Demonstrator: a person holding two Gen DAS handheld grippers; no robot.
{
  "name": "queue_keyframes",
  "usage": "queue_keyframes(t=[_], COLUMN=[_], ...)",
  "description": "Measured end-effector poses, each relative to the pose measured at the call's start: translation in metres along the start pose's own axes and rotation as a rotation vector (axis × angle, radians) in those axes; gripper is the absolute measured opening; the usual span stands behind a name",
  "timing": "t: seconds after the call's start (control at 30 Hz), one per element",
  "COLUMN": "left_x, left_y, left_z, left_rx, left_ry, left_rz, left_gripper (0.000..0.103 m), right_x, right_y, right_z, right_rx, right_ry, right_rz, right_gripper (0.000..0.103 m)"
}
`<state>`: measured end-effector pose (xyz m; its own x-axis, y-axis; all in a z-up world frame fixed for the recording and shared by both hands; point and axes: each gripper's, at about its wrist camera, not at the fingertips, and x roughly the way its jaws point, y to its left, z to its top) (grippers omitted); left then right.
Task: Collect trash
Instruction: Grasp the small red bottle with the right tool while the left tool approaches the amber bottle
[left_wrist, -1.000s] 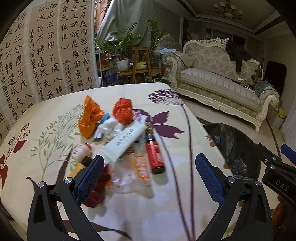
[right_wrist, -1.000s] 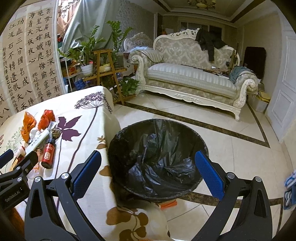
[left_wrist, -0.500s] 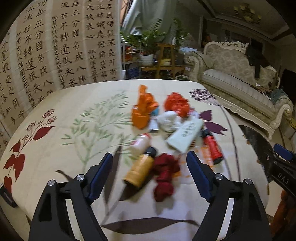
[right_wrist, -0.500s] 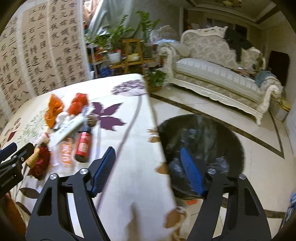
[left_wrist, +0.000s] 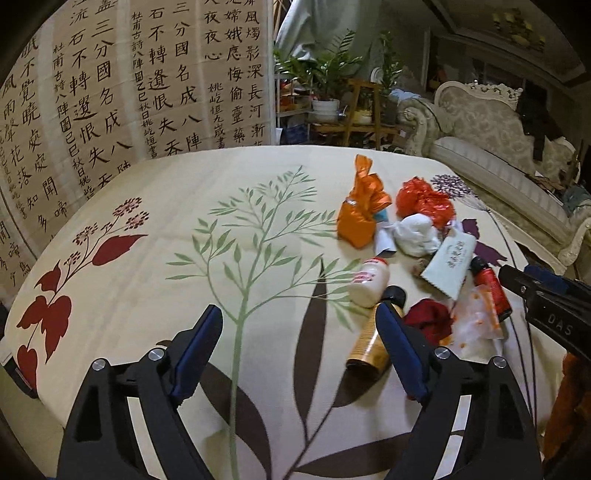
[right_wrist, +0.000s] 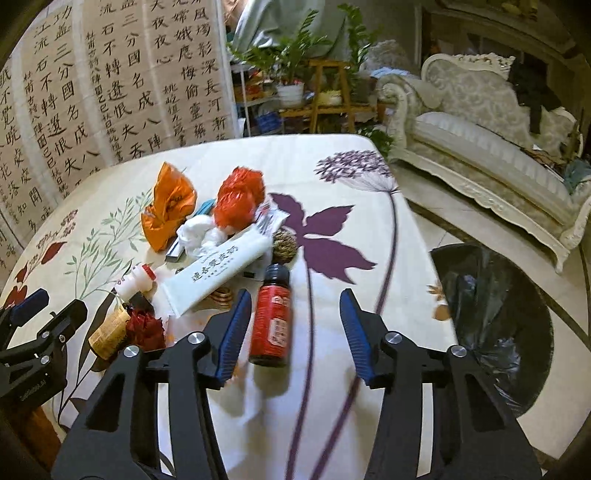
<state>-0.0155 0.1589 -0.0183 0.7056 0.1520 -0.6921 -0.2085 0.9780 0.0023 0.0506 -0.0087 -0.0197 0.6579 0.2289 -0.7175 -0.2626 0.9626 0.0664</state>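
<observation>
A pile of trash lies on the flowered tablecloth (left_wrist: 147, 266): an orange wrapper (left_wrist: 360, 218), a red crumpled bag (left_wrist: 424, 199), white tissue (left_wrist: 415, 232), a white tube (right_wrist: 218, 271), a small white bottle (left_wrist: 369, 282), a brown bottle (left_wrist: 371, 343), a dark red wad (left_wrist: 430, 319) and a red bottle (right_wrist: 273, 319). My left gripper (left_wrist: 299, 354) is open and empty over the cloth, left of the pile. My right gripper (right_wrist: 293, 328) is open and empty, its jaws on either side of the red bottle's near end.
A bin lined with a black bag (right_wrist: 495, 317) stands on the floor right of the table. A cream sofa (right_wrist: 480, 147) stands behind it. A calligraphy screen (left_wrist: 110, 92) and potted plants (right_wrist: 291, 62) stand beyond the table's far edge.
Both grippers have swung left. The left now looks at bare cloth with the pile to its right. The right has left the bin and come over the red bottle.
</observation>
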Motion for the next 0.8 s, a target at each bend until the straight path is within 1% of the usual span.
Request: queue_keyframes(t=[0.03, 0.17, 0.23, 0.27, 0.43, 0.63, 0.8], left_x=[0.002, 0.006, 0.008, 0.008, 0.009, 0.011, 0.015], left_y=[0.001, 0.003, 0.002, 0.001, 0.000, -0.007, -0.012], left_z=[-0.001, -0.002, -0.001, -0.001, 0.000, -0.002, -0.002], left_rx=[-0.002, 0.001, 0.003, 0.004, 0.010, 0.031, 0.038], left_ry=[0.006, 0.018, 0.023, 0.024, 0.030, 0.039, 0.049], left_rz=[0.000, -0.005, -0.010, -0.012, -0.023, -0.036, -0.042], left_gripper=[0.082, 0.082, 0.082, 0.082, 0.082, 0.082, 0.082], right_x=[0.002, 0.011, 0.014, 0.016, 0.018, 0.020, 0.021], right_y=[0.001, 0.006, 0.006, 0.006, 0.006, 0.002, -0.001], right_z=[0.000, 0.002, 0.001, 0.001, 0.000, 0.000, -0.002], right_rx=[-0.002, -0.012, -0.015, -0.017, -0.032, -0.019, -0.019], right_ry=[0.009, 0.037, 0.048, 0.052, 0.054, 0.065, 0.063], right_rz=[0.006, 0.011, 0.020, 0.024, 0.027, 0.048, 0.048], right_gripper=[0.039, 0.033, 0.025, 0.023, 0.022, 0.022, 0.023])
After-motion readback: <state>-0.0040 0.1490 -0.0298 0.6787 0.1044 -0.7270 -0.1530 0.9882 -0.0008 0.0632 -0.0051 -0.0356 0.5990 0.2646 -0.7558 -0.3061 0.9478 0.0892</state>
